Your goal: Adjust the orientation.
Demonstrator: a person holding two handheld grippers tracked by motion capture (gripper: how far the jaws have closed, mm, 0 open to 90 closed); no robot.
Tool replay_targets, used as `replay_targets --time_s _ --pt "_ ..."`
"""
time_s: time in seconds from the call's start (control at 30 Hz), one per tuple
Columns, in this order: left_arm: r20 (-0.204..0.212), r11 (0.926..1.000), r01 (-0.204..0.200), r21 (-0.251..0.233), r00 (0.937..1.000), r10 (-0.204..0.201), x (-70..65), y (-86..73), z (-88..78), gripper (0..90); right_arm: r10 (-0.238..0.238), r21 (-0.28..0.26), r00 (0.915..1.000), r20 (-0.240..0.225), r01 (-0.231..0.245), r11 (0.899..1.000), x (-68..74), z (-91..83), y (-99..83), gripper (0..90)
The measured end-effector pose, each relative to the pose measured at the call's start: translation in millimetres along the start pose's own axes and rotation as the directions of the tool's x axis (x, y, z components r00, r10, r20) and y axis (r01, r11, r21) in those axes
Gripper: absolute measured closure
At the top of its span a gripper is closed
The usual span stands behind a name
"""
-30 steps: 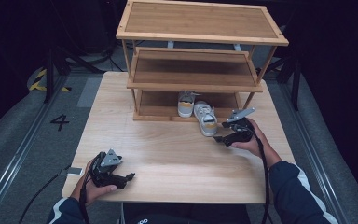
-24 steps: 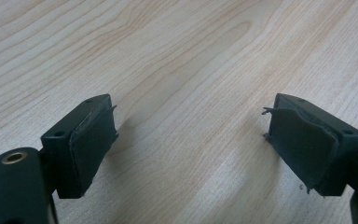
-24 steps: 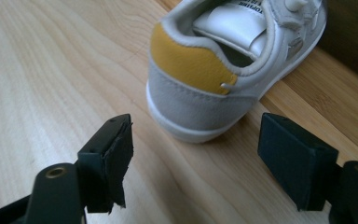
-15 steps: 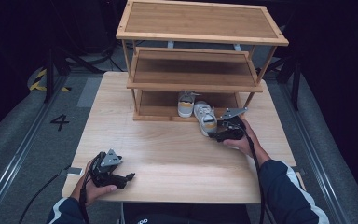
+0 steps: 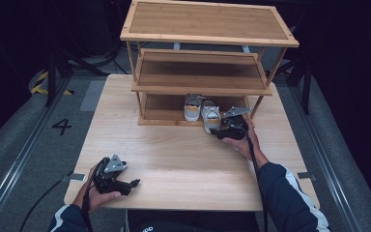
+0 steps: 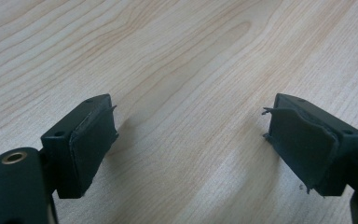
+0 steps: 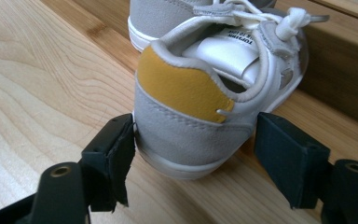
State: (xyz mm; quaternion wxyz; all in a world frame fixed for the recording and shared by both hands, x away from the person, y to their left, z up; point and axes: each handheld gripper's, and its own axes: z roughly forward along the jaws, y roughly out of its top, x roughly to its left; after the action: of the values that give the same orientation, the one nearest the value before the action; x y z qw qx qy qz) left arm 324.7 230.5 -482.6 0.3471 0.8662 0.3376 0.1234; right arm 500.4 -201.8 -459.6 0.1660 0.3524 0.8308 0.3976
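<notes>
Jaws spread, the right gripper [image 7: 193, 154] brackets the mustard-patched heel of a grey-and-white sneaker [image 7: 214, 88] at the wooden rack's [image 5: 207, 53] bottom shelf, while the left gripper [image 6: 191, 144] rests spread-jawed on the table [image 5: 183, 159].

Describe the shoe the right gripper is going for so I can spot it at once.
Find the wooden rack at the table's far end, then its bottom shelf, where two small grey-and-white shoes sit. Yours is the right shoe, heel sticking out toward the right gripper; its mustard heel patch sits between the open jaws.

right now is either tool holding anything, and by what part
Nothing is held yet. The right tool is open around the heel of the nearer shoe; the left tool is open over bare table.
</notes>
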Motion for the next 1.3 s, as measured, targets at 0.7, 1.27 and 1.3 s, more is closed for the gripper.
replay_targets --time_s 0.7,1.27,1.3 --pt "0.002 1.0 0.001 0.0 1.0 -0.001 -0.4 -0.4 -0.3 15.3 0.034 0.004 0.9977 0.059 -0.034 0.999 -9.8 22.8 18.5 31.0" --pt "0.003 1.0 -0.006 0.0 1.0 0.006 -0.3 -0.5 -0.7 15.3 0.071 -0.02 0.9879 0.138 -0.069 0.997 -6.0 40.8 27.5 30.6" --pt "0.002 1.0 -0.006 0.0 1.0 0.006 -0.3 -0.5 -0.7 15.3 0.072 -0.022 0.9877 0.139 -0.07 0.997 -6.5 41.3 27.5 30.5"
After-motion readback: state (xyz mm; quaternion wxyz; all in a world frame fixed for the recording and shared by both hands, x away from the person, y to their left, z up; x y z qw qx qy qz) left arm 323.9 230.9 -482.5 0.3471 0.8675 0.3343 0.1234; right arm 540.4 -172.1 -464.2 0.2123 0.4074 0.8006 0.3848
